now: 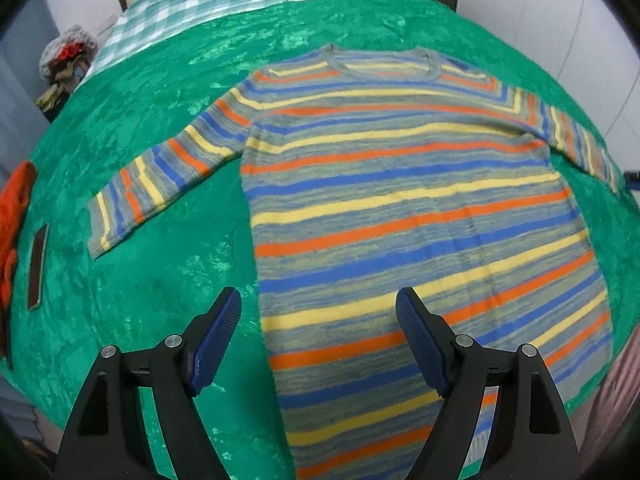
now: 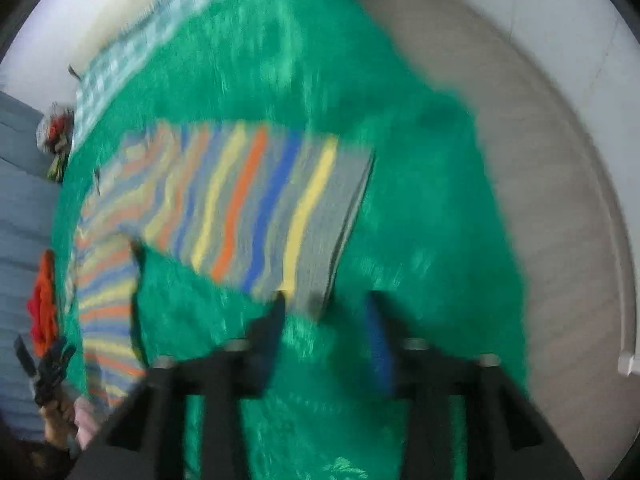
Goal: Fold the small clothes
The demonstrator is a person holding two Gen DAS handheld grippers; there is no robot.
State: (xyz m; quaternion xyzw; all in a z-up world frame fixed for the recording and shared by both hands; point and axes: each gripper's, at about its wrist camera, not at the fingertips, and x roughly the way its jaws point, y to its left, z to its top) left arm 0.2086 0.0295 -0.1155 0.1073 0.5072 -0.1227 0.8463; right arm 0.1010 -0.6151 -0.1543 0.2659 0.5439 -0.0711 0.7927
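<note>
Hovering both grippers over the bed, neither holding anything: left gripper (image 1: 318, 308) jaws wide apart, straddling the lower left edge of the striped sweater (image 1: 400, 208) from above; right gripper (image 2: 326, 304) jaws partly apart, the right sleeve cuff (image 2: 340, 216) just ahead of the fingertips, no pad on it as far as the blur lets me tell. Expect the sweater to handle light, soft, fully limp, knit with some stretch and decent friction on the pads; it will sag and drag on the green cover (image 1: 160, 280), so pinch both layers at a seam, cuff or hem corner, not mid-panel. Looks: long-sleeved crew-neck, grey base with yellow, orange and blue bands, spread flat front-up, collar toward the head of the bed, hem at the near edge, left sleeve (image 1: 160, 180) angled out toward the left edge, right sleeve toward the right edge. Orange garment (image 1: 14, 232) sits at the far left edge, well apart.
</note>
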